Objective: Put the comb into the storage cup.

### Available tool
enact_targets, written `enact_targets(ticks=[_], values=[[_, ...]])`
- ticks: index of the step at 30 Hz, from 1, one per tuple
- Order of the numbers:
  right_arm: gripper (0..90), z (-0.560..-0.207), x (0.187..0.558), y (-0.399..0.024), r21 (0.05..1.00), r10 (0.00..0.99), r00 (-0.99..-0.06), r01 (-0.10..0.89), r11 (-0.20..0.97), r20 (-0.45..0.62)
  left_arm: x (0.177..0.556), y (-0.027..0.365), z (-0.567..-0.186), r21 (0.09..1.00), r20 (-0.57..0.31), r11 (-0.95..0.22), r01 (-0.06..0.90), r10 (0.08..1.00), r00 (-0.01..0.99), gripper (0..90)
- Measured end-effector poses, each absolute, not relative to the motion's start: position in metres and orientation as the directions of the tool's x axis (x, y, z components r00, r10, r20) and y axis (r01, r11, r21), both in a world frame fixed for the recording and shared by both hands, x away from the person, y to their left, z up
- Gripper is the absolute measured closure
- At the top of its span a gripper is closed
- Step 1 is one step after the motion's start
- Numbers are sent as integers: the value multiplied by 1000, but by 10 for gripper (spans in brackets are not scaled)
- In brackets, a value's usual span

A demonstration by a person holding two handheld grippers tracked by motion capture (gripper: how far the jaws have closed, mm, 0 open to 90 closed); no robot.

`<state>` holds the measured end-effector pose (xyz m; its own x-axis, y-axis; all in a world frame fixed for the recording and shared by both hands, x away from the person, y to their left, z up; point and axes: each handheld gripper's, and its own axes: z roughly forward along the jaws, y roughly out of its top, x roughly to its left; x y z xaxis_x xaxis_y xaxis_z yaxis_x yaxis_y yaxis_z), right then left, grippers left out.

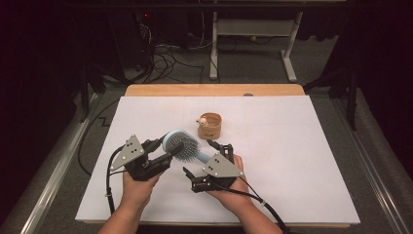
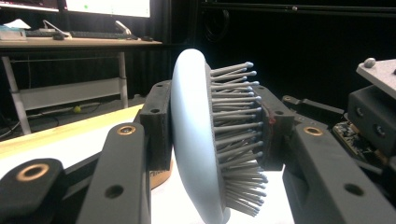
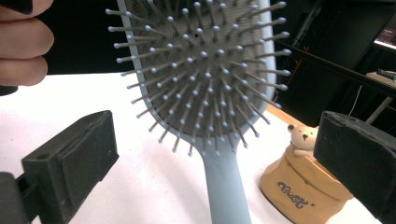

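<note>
The pale blue hairbrush (image 1: 182,145) is lifted over the counter (image 1: 292,161), its bristled head clamped between the pads of the left tool (image 1: 168,148), bristles against one pad. The right tool (image 1: 197,158) stands wide open around the brush handle, its pads apart from it. Just beyond sits a small tan pot (image 3: 299,191) with a bear figure and dark writing too small to read. The counter is white with a wooden far edge; behind it are dark floor, cables and a pale desk frame (image 1: 253,29).
</note>
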<state>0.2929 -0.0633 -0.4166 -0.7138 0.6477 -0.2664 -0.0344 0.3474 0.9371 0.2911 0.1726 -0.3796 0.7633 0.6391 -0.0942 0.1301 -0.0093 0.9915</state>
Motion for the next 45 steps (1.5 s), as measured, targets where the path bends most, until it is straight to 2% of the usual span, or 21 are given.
enact_targets(ticks=[23, 45], values=[[4, -421, 297, -111, 939, 693, -680, 22, 344, -238, 293, 186, -378, 994, -52, -38, 105, 673, 738, 572], [4, -442, 305, -188, 945, 798, -578, 135, 298, -170, 295, 199, -377, 994, -35, -50, 99, 704, 709, 575]])
